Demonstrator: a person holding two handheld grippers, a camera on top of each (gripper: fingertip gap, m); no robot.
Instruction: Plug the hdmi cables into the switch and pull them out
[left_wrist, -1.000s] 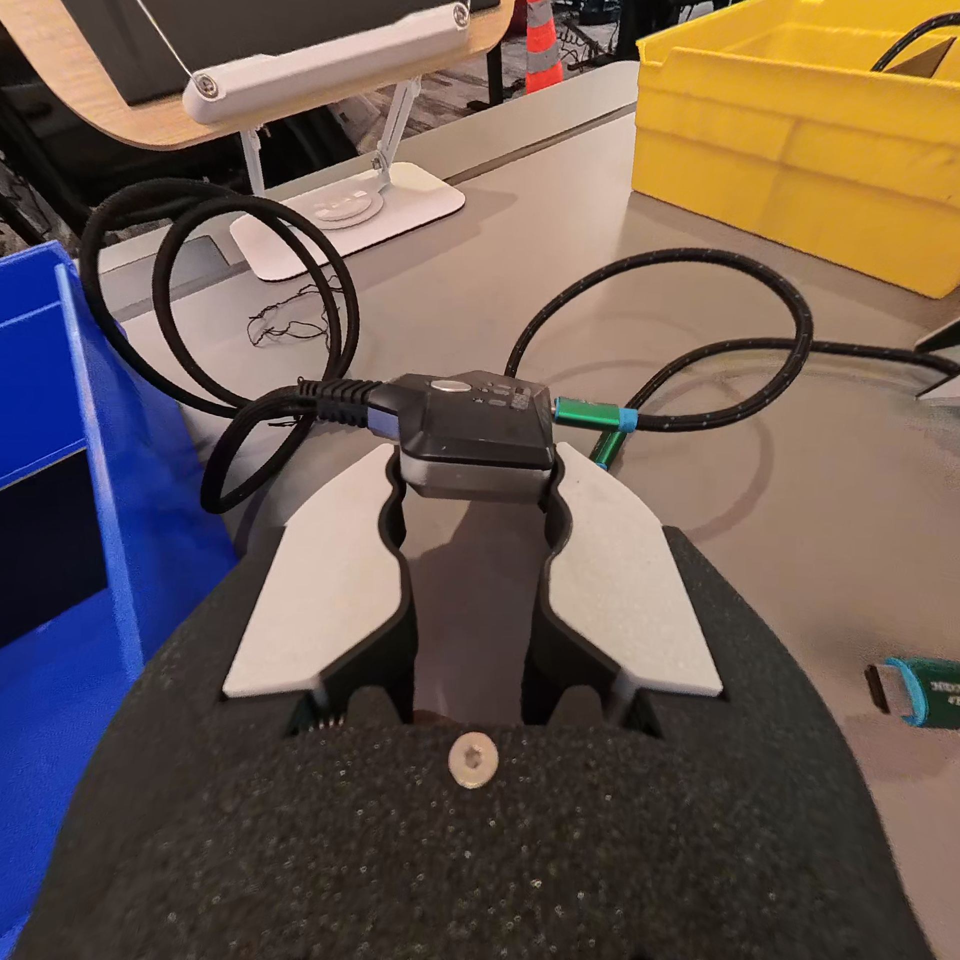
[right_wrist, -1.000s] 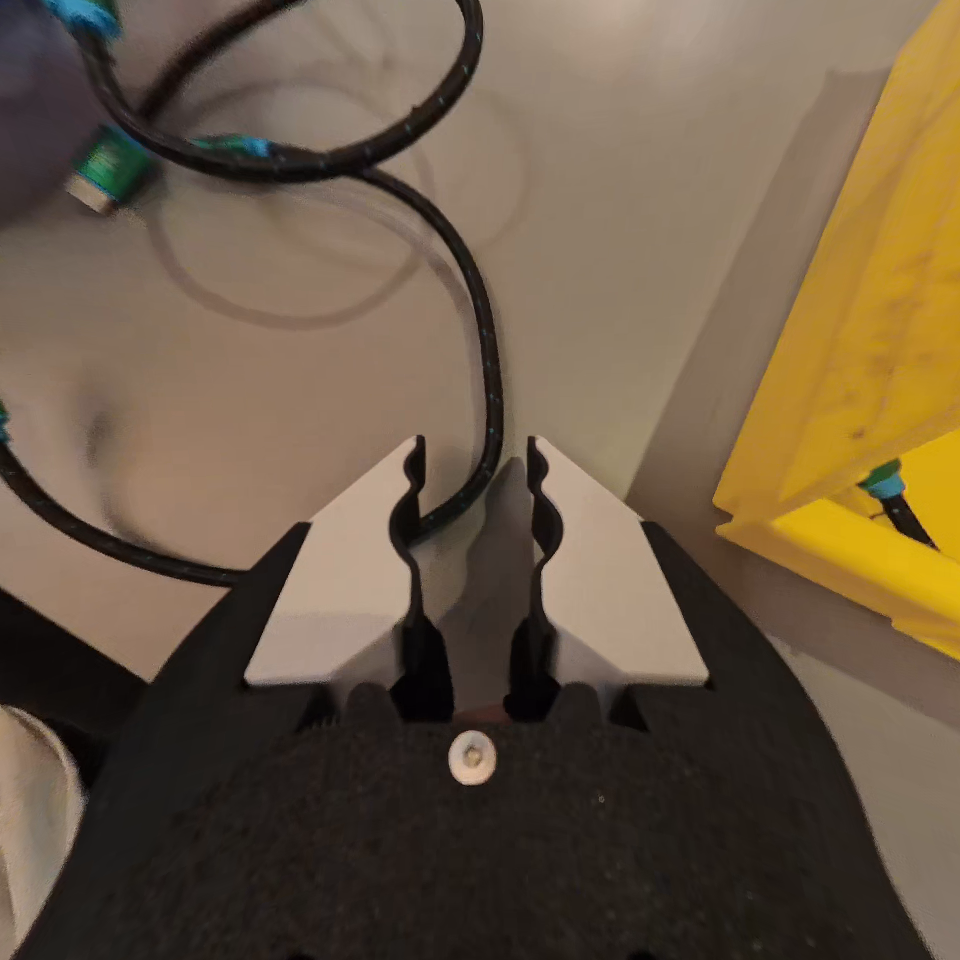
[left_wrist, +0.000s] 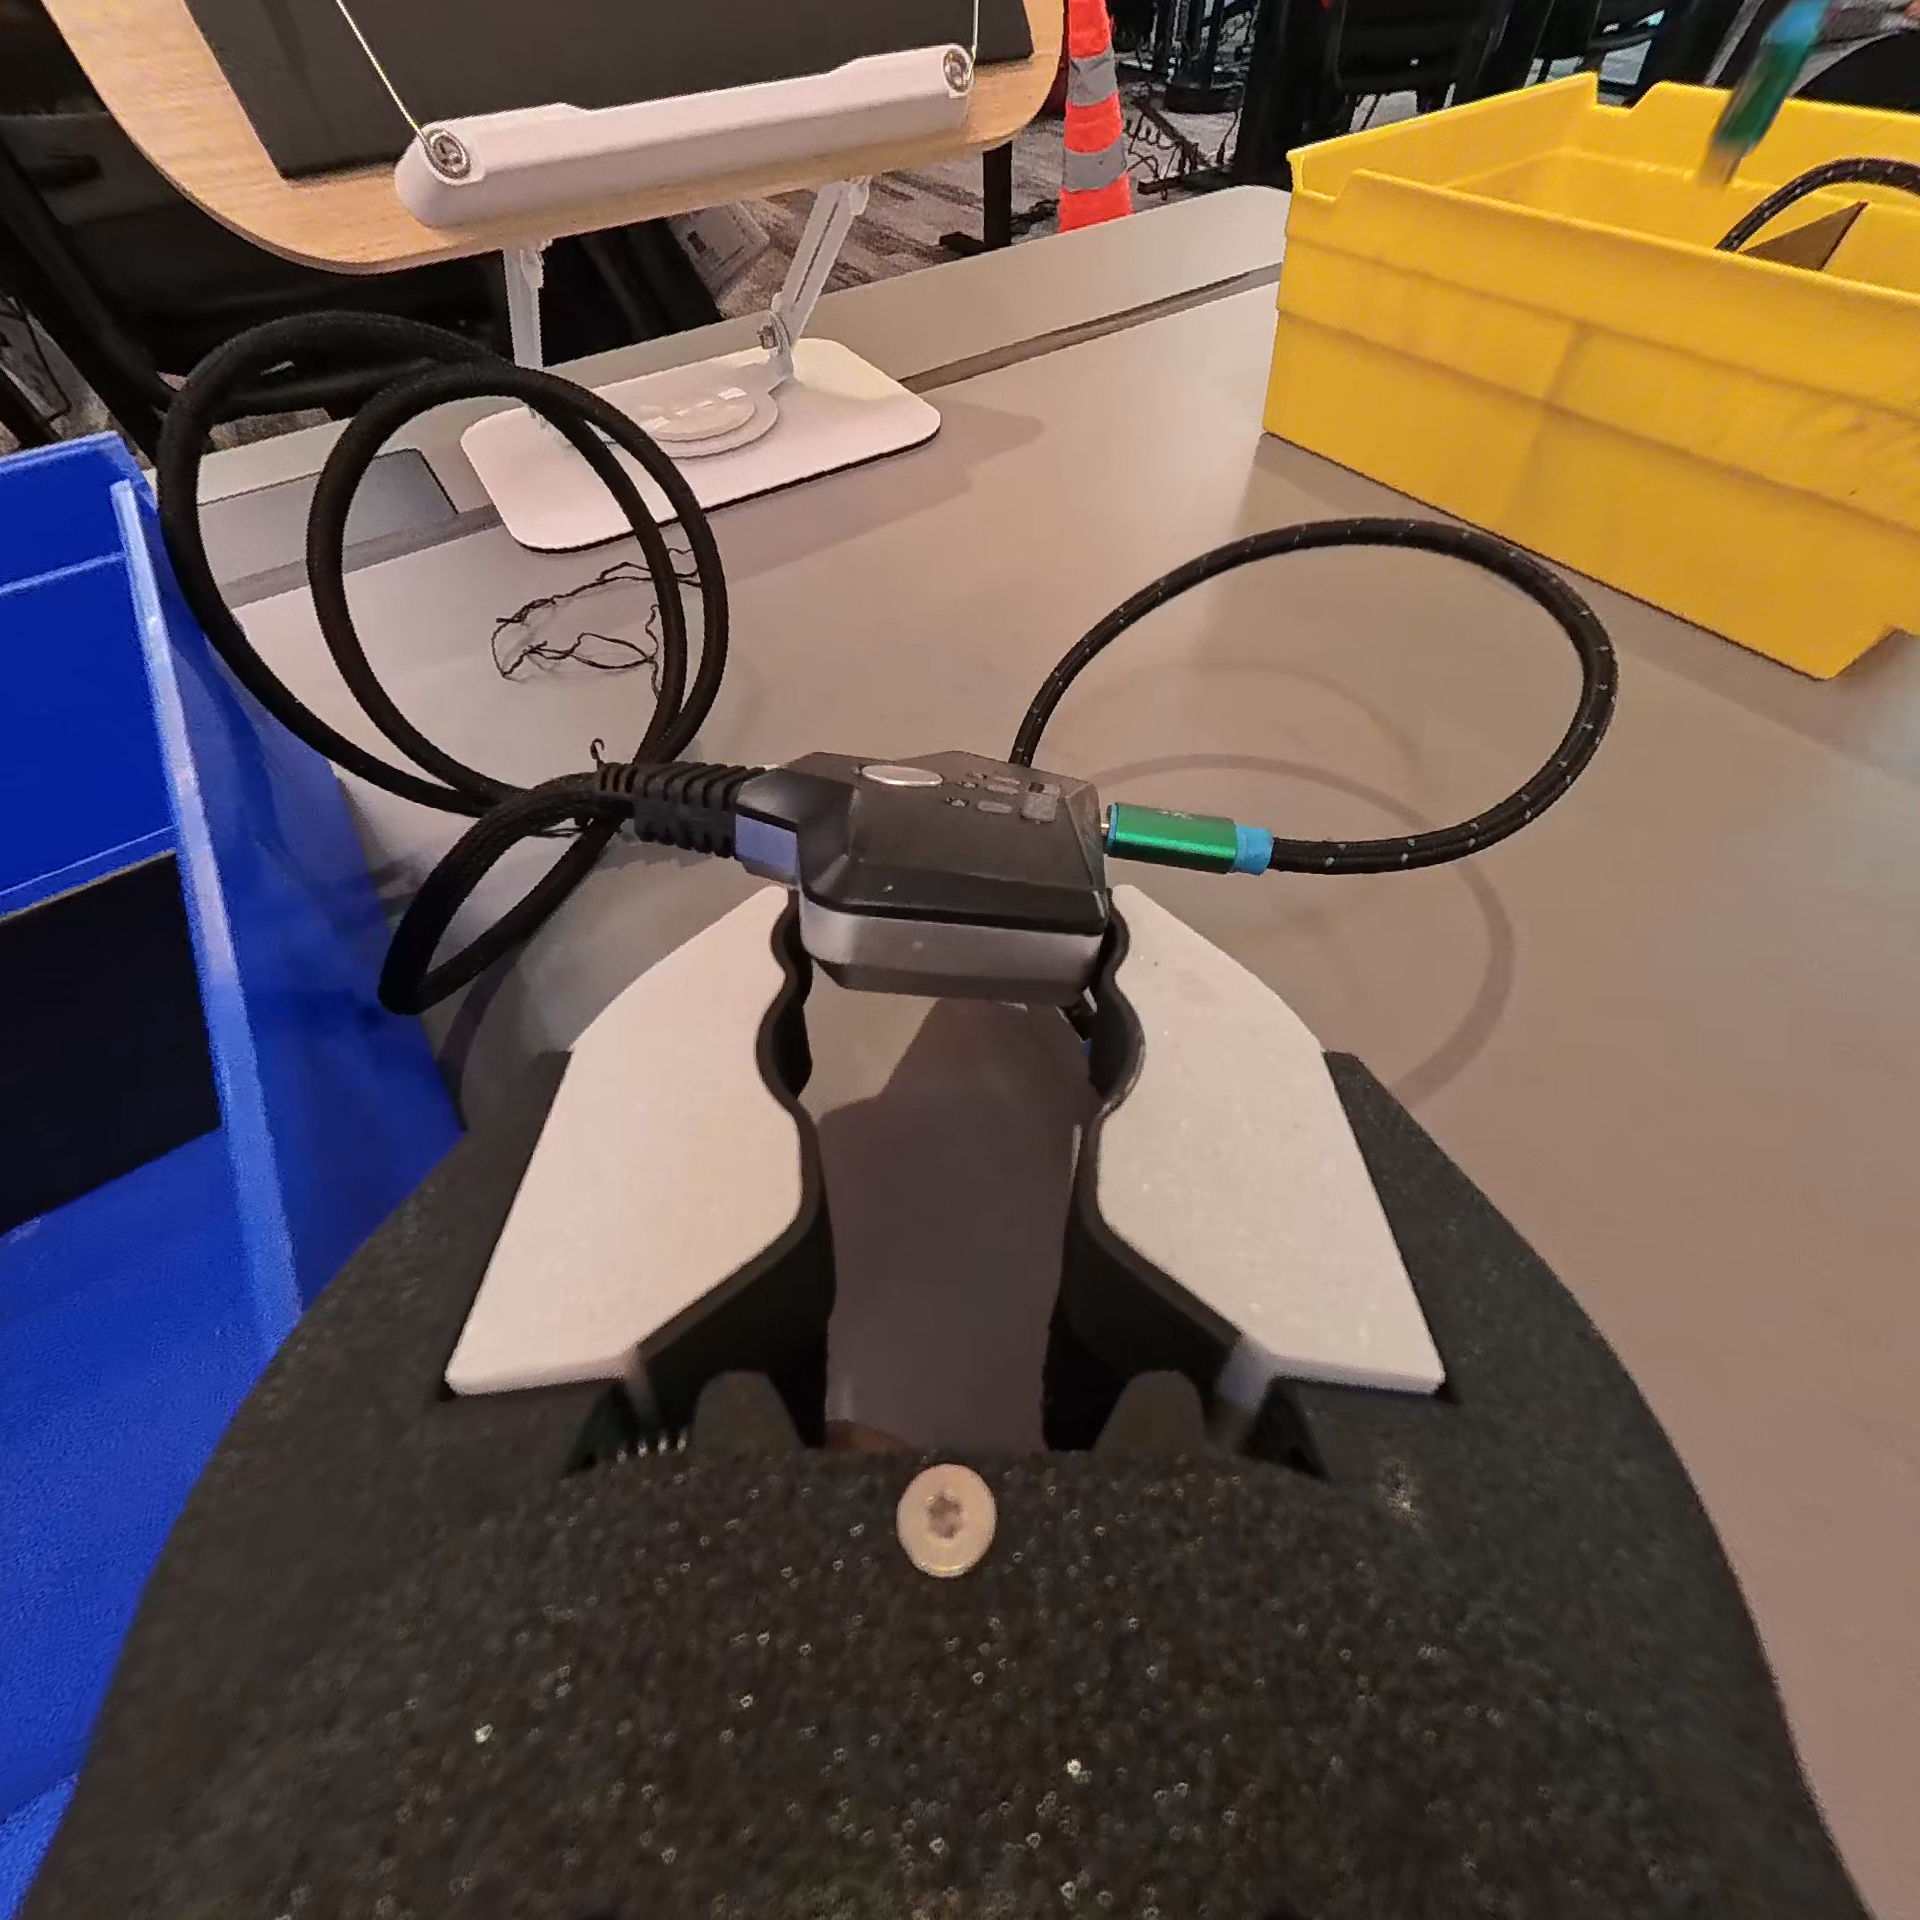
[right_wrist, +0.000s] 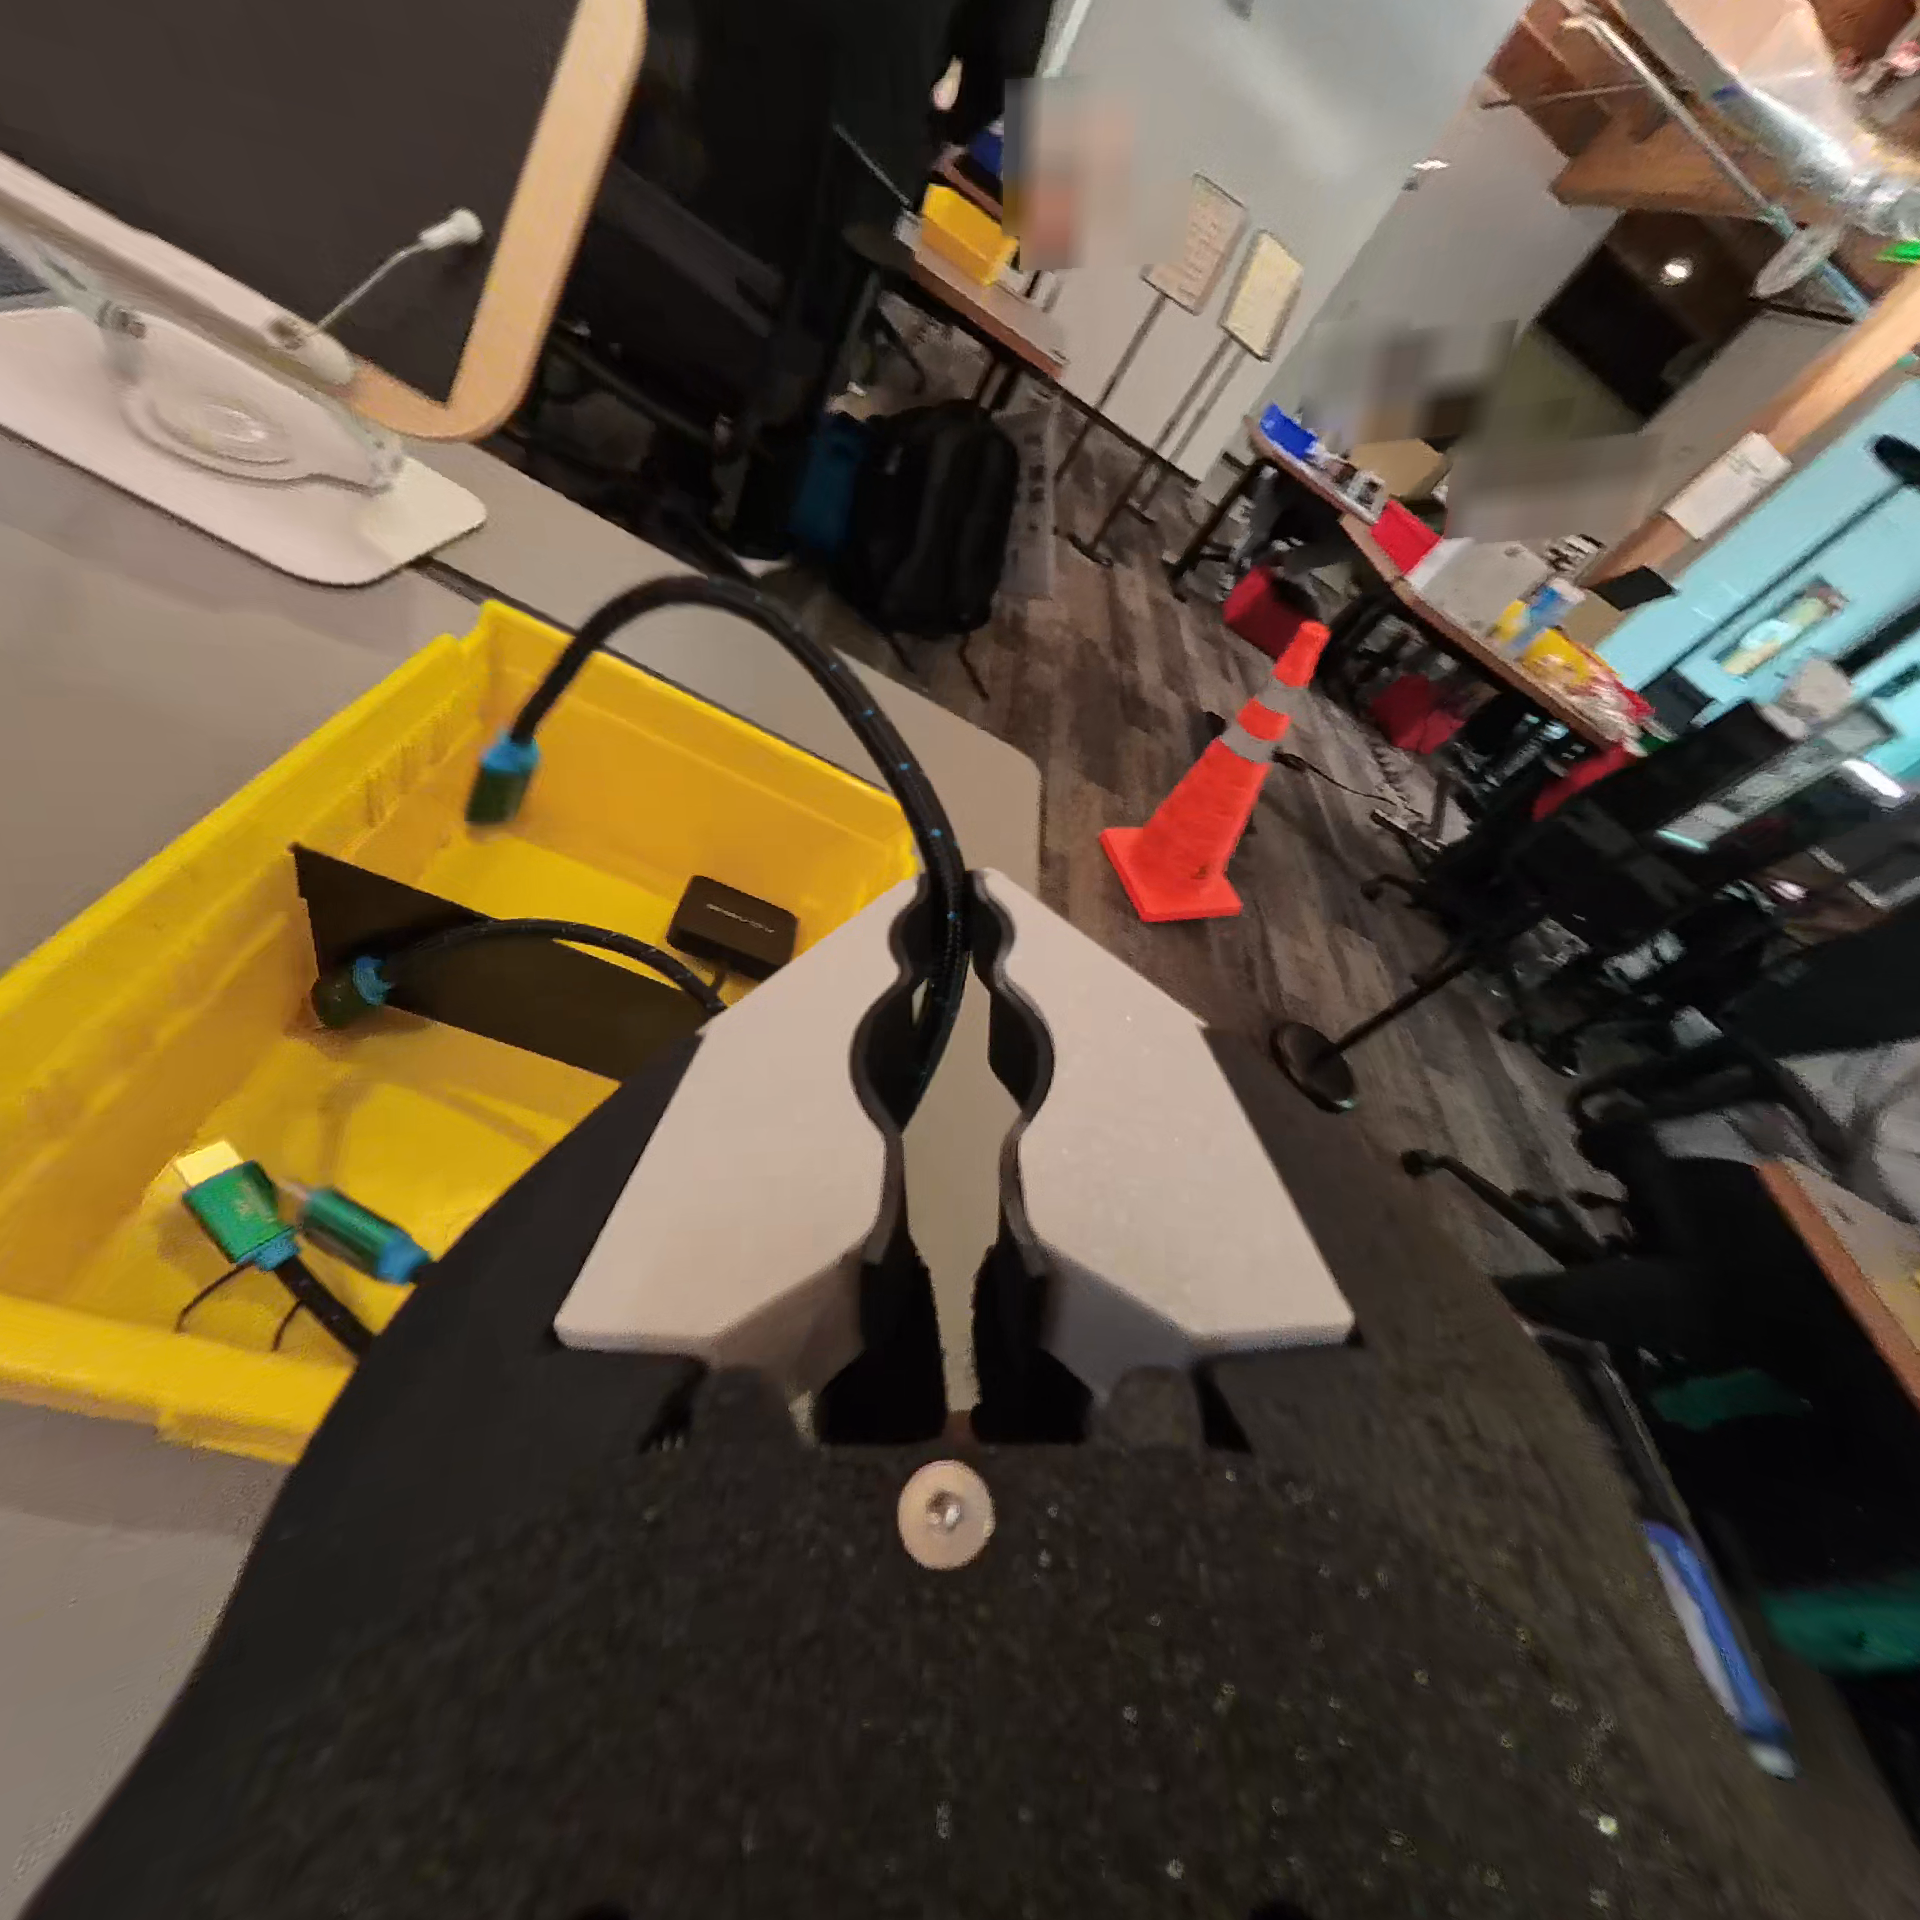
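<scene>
Two grippers are at work here, and each has something in its grasp. Our left gripper (left_wrist: 951, 940) is clamped on the near end of the black switch (left_wrist: 951, 868), its pale fingers (left_wrist: 665, 1122) pressing the grey sides just above the grey table (left_wrist: 1558, 1039). From the switch's left end runs a thick black cable (left_wrist: 416, 582) that coils beside the blue bin (left_wrist: 156, 831); into its right end goes a green plug (left_wrist: 1184, 836) with a blue collar, whose braided cable (left_wrist: 1455, 582) loops over the table toward the yellow bin (left_wrist: 1558, 343). Behind the switch we see the white base of a stand (left_wrist: 717, 436), and beyond the table an orange cone (left_wrist: 1091, 125). Our right gripper (right_wrist: 940, 935) is clenched on a black braided hdmi cable (right_wrist: 831, 665), pinched between its fingertips and arching up and over so that its green plug (right_wrist: 499, 779) hangs free above the yellow bin. In that bin we can make out a black divider (right_wrist: 416, 914), a small black box (right_wrist: 732, 920), another cable with a green plug (right_wrist: 348, 987) by the divider, and two more green plugs (right_wrist: 301, 1221) lying crossed in the near compartment. This view is blurred toward the edges.
</scene>
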